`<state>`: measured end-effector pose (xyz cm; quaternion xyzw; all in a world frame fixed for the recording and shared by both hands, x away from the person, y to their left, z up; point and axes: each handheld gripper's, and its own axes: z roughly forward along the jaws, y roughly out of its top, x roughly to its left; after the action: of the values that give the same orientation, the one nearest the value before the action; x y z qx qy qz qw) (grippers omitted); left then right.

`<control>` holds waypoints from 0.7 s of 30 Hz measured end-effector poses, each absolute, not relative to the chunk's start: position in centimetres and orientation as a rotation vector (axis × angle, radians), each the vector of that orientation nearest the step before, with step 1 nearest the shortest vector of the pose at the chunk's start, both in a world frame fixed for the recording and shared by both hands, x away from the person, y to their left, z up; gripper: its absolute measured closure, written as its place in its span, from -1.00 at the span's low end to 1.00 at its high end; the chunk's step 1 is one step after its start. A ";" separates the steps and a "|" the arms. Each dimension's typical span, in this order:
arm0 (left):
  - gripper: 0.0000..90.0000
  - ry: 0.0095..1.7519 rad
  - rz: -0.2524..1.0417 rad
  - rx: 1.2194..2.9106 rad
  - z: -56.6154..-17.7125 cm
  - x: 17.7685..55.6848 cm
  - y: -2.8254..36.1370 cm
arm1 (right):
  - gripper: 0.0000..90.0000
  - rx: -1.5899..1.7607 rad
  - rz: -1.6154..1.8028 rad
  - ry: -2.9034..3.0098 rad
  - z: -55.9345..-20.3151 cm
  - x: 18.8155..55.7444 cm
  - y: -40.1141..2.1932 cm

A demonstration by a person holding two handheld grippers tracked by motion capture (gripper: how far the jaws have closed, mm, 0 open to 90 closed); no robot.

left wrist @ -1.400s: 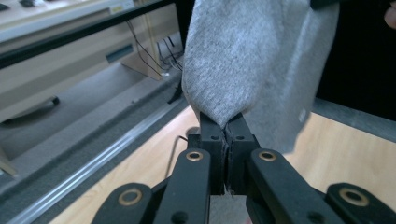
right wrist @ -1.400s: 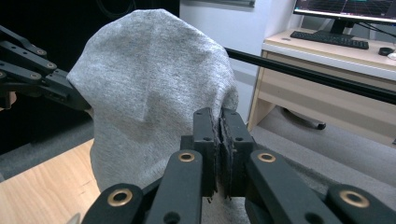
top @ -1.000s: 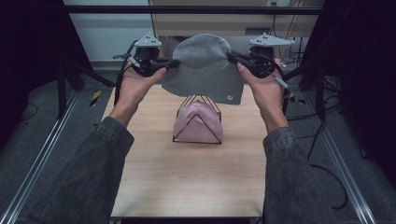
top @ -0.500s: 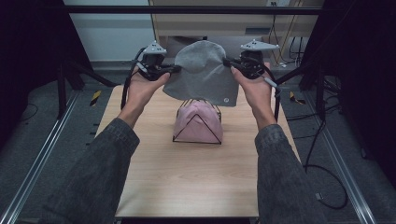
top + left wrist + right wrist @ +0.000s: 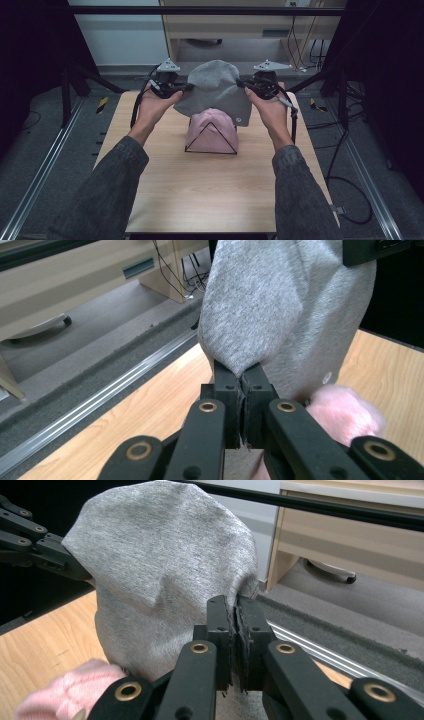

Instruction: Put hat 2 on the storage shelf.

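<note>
We've got the left gripper (image 5: 186,88) & right gripper (image 5: 242,83) both clamped tight on opposite edges of the grey beanie (image 5: 216,90), hanging just over the pink hat (image 5: 212,131) on its wire stand (image 5: 186,148). Soft, light, floppy imo, so grab the rim. The gripper views show fabric pinched btw the jaws; the high view shows the table (image 5: 200,195).

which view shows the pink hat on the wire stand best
The high view: the pink hat sits whole on its wire stand, behind the grey hat's hanging edge. Both gripper views catch just a blurred pink corner of it.
</note>
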<state>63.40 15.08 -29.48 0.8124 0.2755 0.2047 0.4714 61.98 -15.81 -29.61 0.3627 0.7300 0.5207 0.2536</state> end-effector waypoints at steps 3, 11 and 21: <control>0.95 0.678 0.500 1.995 -29.9 63.1 15.2 | 0.92 0.999 1.409 1.991 -30.2 61.8 -16.0; 0.95 0.691 0.494 1.996 -30.7 62.5 15.6 | 0.92 1.003 1.427 2.003 -31.2 61.3 -16.0; 0.95 0.716 0.473 2.014 -32.7 62.3 15.8 | 0.92 1.015 1.418 2.037 -32.6 61.3 -15.7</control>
<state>62.34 15.84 -32.70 0.8177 0.2906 0.1922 0.4582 61.25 -15.72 -32.64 0.3687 0.7397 0.5147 0.2280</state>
